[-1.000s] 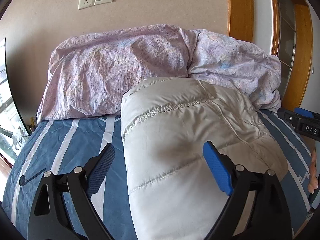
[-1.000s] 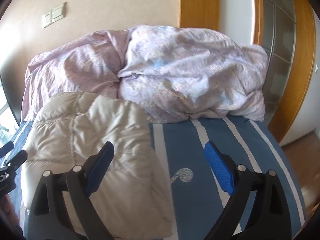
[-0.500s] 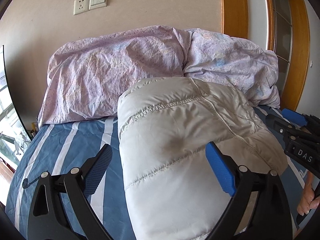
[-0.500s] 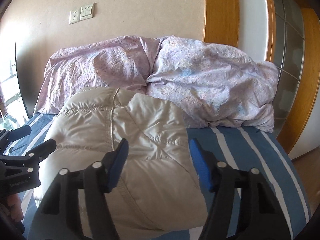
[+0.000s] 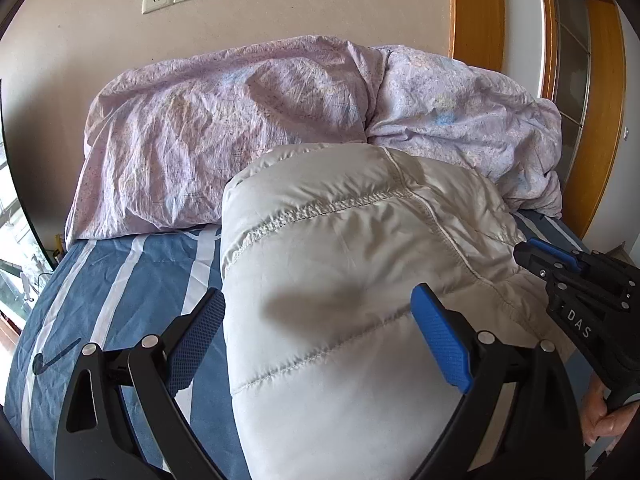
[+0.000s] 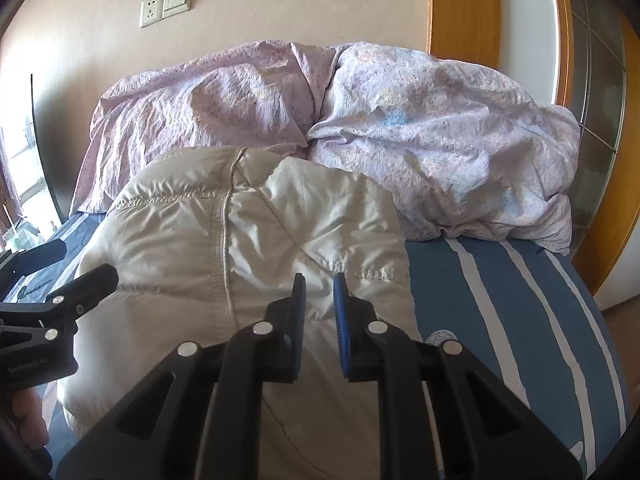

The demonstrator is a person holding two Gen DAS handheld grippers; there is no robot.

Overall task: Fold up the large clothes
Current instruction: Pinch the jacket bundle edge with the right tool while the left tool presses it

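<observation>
A cream quilted down jacket [image 5: 344, 280] lies folded in a puffy bundle on the blue striped bed [image 5: 120, 280]; it also shows in the right wrist view [image 6: 224, 256]. My left gripper [image 5: 316, 344] is open and empty, its fingers straddling the jacket's near left part just above it. My right gripper [image 6: 319, 312] hovers over the jacket's near right part with its jaws nearly closed and nothing between them; it also shows at the right edge of the left wrist view [image 5: 576, 280].
A rumpled lilac duvet [image 5: 280, 128] is heaped against the wall behind the jacket. A wooden door frame [image 6: 464, 12] stands at the right. The bed's blue sheet [image 6: 512, 304] lies bare to the jacket's right.
My right gripper has closed from wide open to nearly shut and swung left over the jacket. My left gripper stayed open and shifted slightly.
</observation>
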